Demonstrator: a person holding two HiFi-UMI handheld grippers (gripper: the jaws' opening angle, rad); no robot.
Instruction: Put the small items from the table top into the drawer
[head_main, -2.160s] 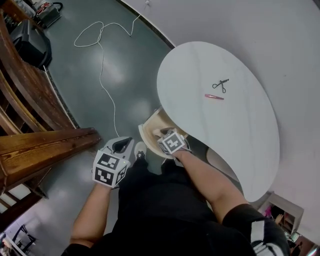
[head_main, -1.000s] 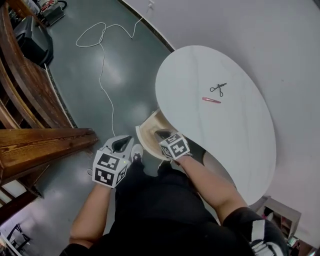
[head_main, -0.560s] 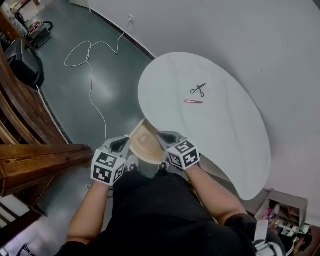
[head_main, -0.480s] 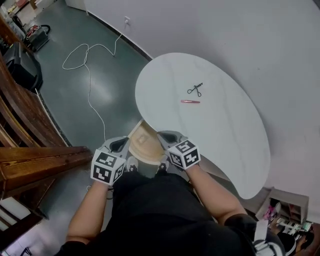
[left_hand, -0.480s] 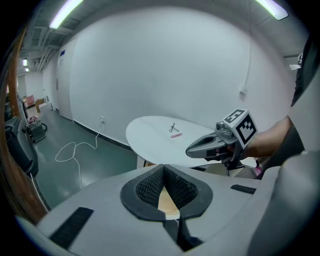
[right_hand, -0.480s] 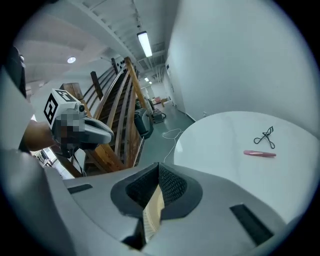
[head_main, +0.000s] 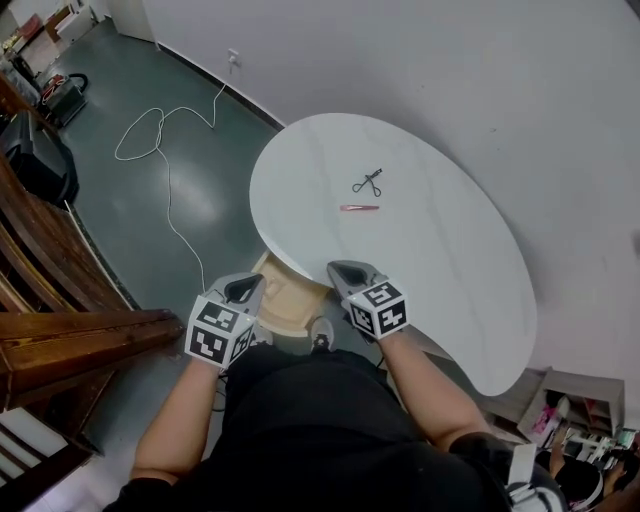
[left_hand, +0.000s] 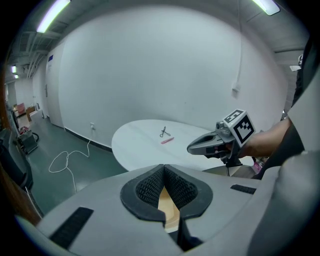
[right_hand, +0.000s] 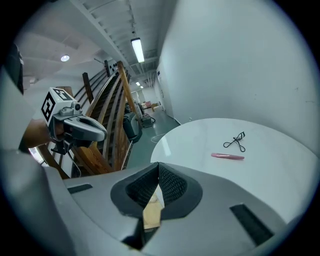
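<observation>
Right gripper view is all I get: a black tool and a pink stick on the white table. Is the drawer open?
Observer: Yes. The head view shows the drawer pulled out from under the table's near edge.
Operator: Where is my gripper from it?
Observer: The right gripper is just right of the drawer, close to the table edge; the left gripper is at the drawer's left.
Operator: Is the left one holding anything?
Observer: No. Its own view shows its jaws together with nothing between them.

No legible text, labels, brands, numbers or signs anywhere in view.
</observation>
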